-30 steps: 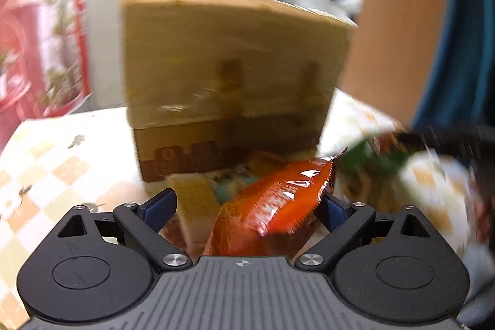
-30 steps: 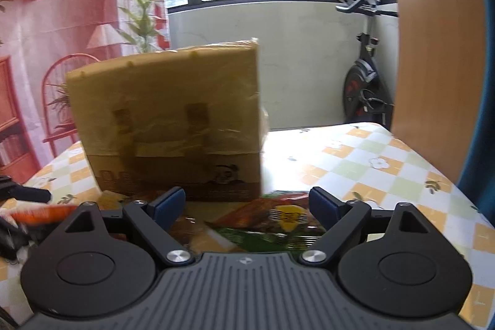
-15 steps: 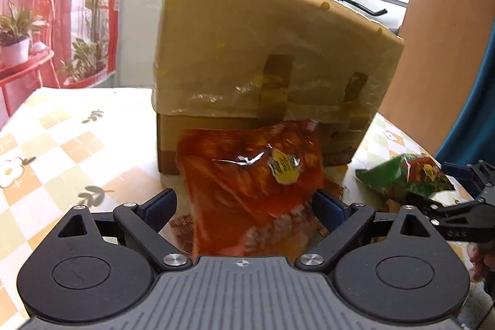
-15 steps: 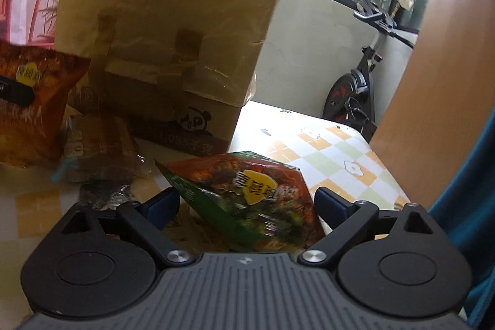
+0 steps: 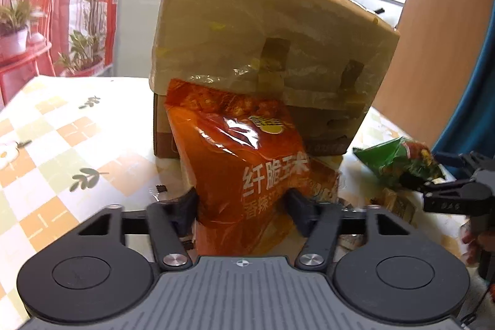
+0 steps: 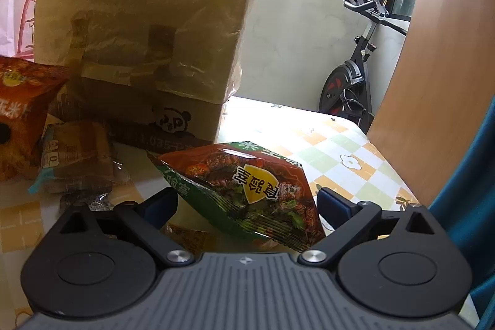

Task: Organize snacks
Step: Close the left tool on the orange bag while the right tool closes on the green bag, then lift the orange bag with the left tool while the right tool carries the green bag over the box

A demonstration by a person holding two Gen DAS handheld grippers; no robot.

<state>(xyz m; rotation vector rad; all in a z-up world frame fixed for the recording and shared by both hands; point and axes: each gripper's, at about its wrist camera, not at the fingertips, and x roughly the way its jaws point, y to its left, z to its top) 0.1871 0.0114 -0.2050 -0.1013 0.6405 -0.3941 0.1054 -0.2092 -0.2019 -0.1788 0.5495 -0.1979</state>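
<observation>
Position: my left gripper (image 5: 241, 201) is closing on the orange snack bag (image 5: 238, 150), upright against the cardboard box (image 5: 278, 30). My right gripper (image 6: 246, 203), jaws wide apart, straddles the green snack bag (image 6: 247, 194) ungripped, its long axis crosswise.

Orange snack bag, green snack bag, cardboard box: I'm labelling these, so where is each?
orange snack bag (image 5: 244, 156), left wrist view, middle of its front.
green snack bag (image 6: 244, 190), right wrist view, printed front.
cardboard box (image 6: 139, 30), right wrist view, plastic-wrapped front.
</observation>
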